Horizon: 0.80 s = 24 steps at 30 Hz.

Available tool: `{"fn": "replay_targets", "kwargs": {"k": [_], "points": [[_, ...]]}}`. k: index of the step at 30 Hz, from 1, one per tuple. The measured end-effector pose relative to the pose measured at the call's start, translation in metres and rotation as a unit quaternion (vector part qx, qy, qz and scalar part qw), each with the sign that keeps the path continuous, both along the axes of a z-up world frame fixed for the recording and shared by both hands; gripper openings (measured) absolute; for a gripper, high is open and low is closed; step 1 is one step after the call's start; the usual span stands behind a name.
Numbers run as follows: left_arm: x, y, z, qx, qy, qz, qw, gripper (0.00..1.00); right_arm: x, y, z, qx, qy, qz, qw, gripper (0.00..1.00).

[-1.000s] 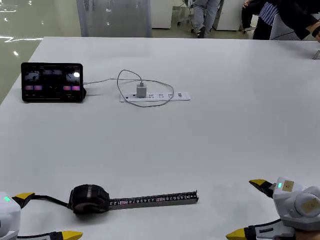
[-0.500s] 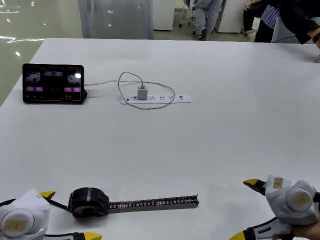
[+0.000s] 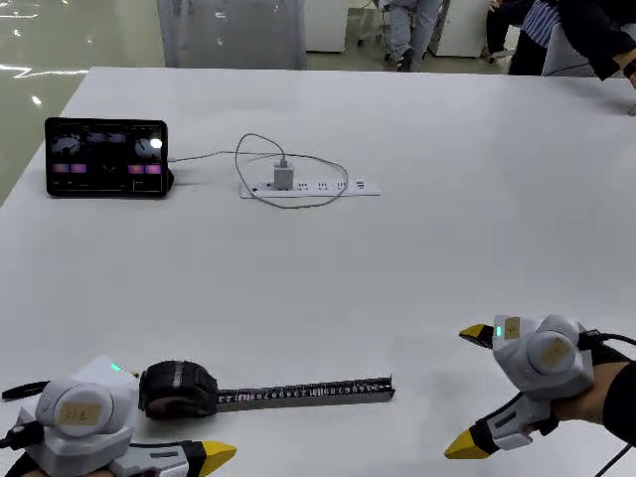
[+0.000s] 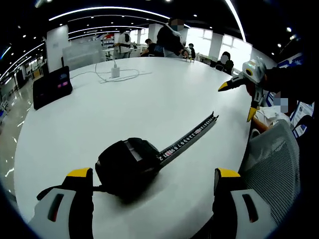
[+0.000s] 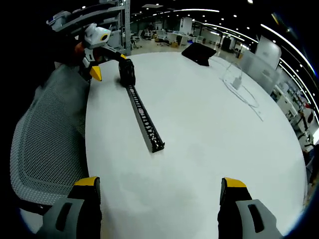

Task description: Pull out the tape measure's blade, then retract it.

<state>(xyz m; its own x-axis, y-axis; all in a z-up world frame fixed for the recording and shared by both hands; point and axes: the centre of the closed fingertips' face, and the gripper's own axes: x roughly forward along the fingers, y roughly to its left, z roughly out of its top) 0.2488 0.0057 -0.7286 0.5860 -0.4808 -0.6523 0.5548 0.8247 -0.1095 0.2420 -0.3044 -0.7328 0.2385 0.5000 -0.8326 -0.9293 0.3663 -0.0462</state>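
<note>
A black tape measure case point(image 3: 179, 388) point(image 4: 129, 162) point(image 5: 127, 72) lies near the table's front edge. Its blade point(image 3: 308, 395) point(image 4: 192, 137) point(image 5: 142, 117) is drawn out flat to the right and ends in a hook point(image 3: 391, 389) point(image 5: 157, 147). My left gripper point(image 3: 171, 412) point(image 4: 149, 174) point(image 5: 109, 65) is open, its yellow-tipped jaws on either side of the case's near end without touching it. My right gripper point(image 3: 465, 390) point(image 5: 160, 182) point(image 4: 237, 102) is open too, a short way right of the hook, holding nothing.
At the far left stands a lit tablet point(image 3: 106, 157), wired to a white power strip point(image 3: 308, 188) with a charger and looped cable. People are at the table's far end. A mesh chair point(image 5: 45, 139) is by the table's near edge point(image 3: 328, 467).
My left gripper has come in from the left and now has the case between its jaws. My right gripper has shifted left toward the blade's end. The tape has not moved.
</note>
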Motion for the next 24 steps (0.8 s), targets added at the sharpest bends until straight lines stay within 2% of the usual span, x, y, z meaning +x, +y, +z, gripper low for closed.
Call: {"fn": "replay_targets", "kwargs": {"k": [2,5,10,12,15,18,21,24], "points": [[0.005,0.002,0.001,-0.002,-0.007,0.019,0.9998,0.99,0.004,0.003,0.0,-0.003,0.001,0.004,1.0,0.99],[0.005,-0.002,-0.002,0.0,-0.004,0.016,0.9999,0.99,0.009,0.008,0.0,-0.003,0.002,0.01,0.9999,0.99],[0.012,-0.006,-0.001,0.013,-0.025,0.028,0.9992,0.99,0.013,0.018,-0.005,-0.012,0.007,0.029,0.9995,0.99],[0.019,-0.003,0.001,0.013,-0.038,0.058,0.9975,0.99,0.015,0.022,-0.007,-0.015,0.01,0.034,0.9993,0.99],[0.026,-0.002,-0.001,0.005,-0.04,0.083,0.9958,0.99,0.018,0.029,-0.01,-0.016,0.014,0.04,0.999,0.99],[0.032,-0.003,-0.001,0.009,-0.061,0.083,0.9947,0.99,0.017,0.034,-0.015,-0.016,0.026,0.05,0.9983,0.99],[0.034,-0.003,-0.004,0.006,-0.069,0.088,0.9937,0.99,0.017,0.036,-0.02,-0.026,0.031,0.063,0.9972,0.99],[0.036,0.0,-0.003,0.018,-0.082,0.098,0.9916,0.99,0.02,0.039,-0.022,-0.027,0.031,0.066,0.9969,0.99]]}}
